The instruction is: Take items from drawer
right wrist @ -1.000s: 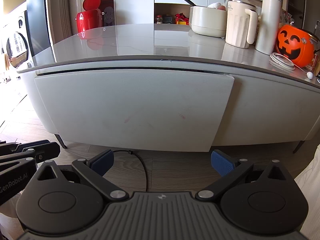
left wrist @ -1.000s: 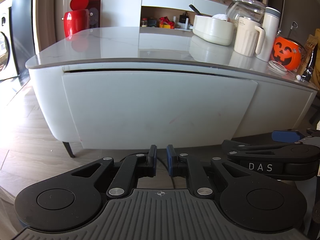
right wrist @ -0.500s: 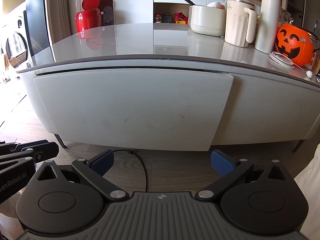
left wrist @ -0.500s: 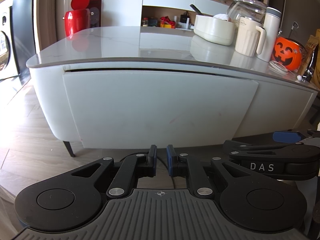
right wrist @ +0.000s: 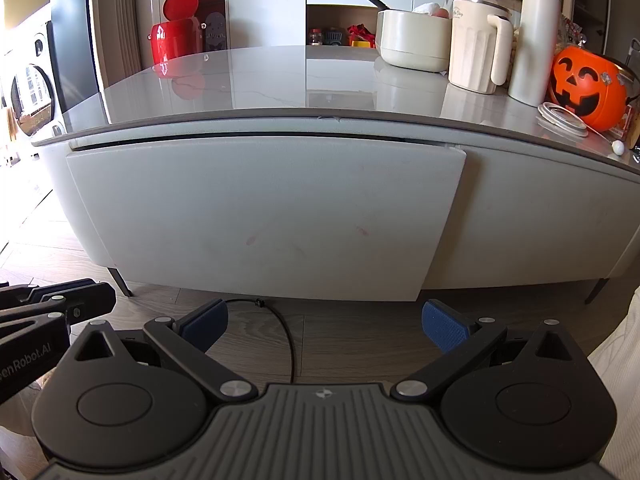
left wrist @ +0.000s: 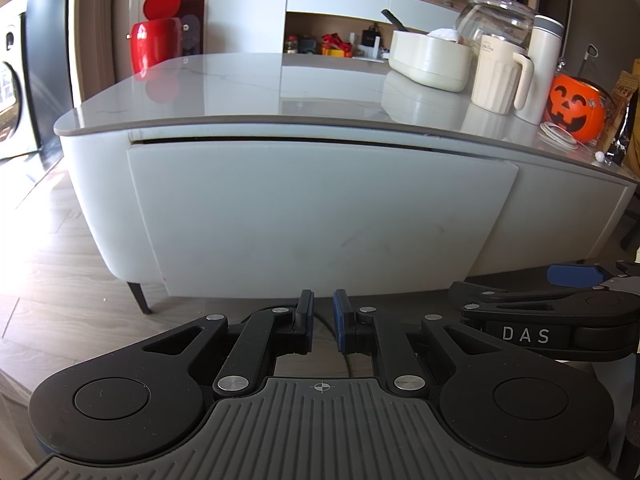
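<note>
A white drawer front [left wrist: 320, 216] [right wrist: 260, 220] fills the side of a low rounded cabinet under a glossy grey top; a thin dark gap runs along its upper edge and its contents are hidden. My left gripper [left wrist: 322, 322] hovers low in front of it, fingers nearly together with nothing between them. My right gripper [right wrist: 324, 322] is beside it, wide open and empty, its blue pads [right wrist: 444, 326] far apart. Each gripper shows at the edge of the other's view.
On the cabinet top stand a red bin [left wrist: 154, 46], a cream bowl [left wrist: 430, 62], a cream jug [right wrist: 478, 46], a tall flask [right wrist: 534, 38], an orange pumpkin bucket [right wrist: 586, 86] and a jar lid [right wrist: 562, 118]. A black cable [right wrist: 280, 328] lies on the wooden floor.
Both grippers have drifted slightly closer to the cabinet; their finger openings are unchanged.
</note>
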